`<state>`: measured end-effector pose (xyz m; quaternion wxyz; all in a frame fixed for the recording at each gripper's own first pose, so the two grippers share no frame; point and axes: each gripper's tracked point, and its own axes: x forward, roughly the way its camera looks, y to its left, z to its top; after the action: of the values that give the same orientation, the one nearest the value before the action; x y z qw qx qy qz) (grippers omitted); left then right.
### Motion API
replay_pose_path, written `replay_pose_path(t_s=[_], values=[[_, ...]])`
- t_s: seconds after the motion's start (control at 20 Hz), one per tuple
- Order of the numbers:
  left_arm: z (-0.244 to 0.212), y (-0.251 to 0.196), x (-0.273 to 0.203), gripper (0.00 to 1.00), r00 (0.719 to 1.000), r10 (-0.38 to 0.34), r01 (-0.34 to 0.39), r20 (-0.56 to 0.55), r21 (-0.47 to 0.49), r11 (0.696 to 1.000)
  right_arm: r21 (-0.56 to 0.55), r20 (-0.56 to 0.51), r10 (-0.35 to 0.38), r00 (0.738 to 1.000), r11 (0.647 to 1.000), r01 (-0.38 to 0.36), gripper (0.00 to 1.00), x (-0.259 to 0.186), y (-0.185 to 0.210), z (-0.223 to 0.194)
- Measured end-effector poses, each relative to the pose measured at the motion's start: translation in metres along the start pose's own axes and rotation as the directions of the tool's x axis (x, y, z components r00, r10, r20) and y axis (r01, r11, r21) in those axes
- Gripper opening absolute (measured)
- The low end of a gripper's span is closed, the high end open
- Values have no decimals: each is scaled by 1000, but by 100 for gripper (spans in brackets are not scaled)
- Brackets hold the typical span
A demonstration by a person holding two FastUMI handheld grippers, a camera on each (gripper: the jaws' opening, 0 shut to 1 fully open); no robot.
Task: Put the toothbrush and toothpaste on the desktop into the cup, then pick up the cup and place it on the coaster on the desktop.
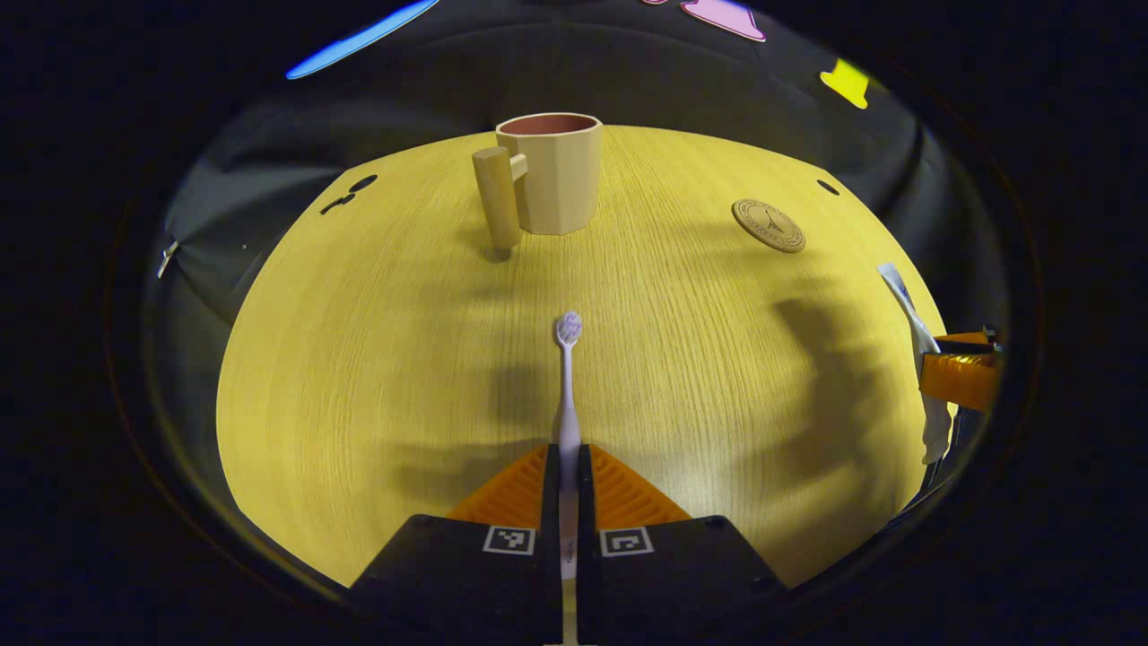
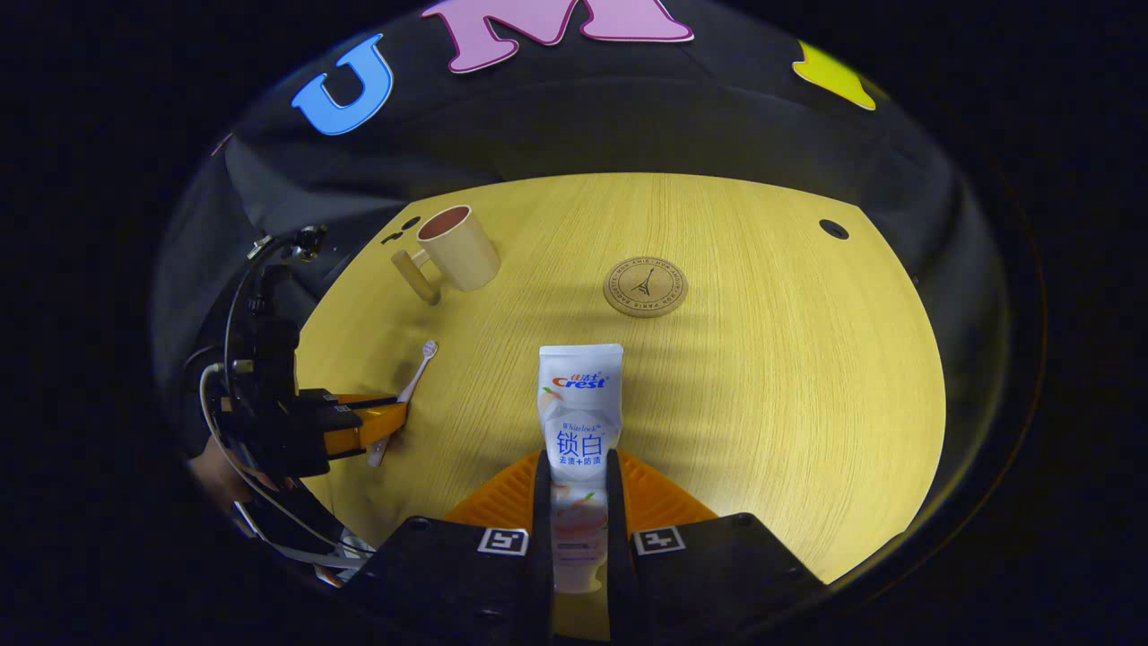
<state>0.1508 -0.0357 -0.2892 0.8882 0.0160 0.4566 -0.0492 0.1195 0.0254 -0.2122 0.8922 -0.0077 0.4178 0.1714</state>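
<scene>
Left gripper view: left hand-held gripper (image 1: 569, 462) pinches the toothbrush (image 1: 567, 395); right hand-held gripper (image 2: 579, 471) pinches the toothpaste (image 2: 579, 404).

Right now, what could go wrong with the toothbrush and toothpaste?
The left gripper pinches the thin toothbrush low on its handle, so it may twist or miss the cup. The right gripper squeezes the soft toothpaste tube, which might slip. Both heading to one cup could bump.

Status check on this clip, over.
Left tool shut on toothbrush. Right tool shut on toothpaste. Cup empty, upright; coaster bare.
</scene>
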Motion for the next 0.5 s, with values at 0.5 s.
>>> replay_pose_path(t_s=[0.5], values=[[-9,-4,-14,6,995,-33,37,91,-41,999,-68,133,9,991,998,0,27,-5,28,64]])
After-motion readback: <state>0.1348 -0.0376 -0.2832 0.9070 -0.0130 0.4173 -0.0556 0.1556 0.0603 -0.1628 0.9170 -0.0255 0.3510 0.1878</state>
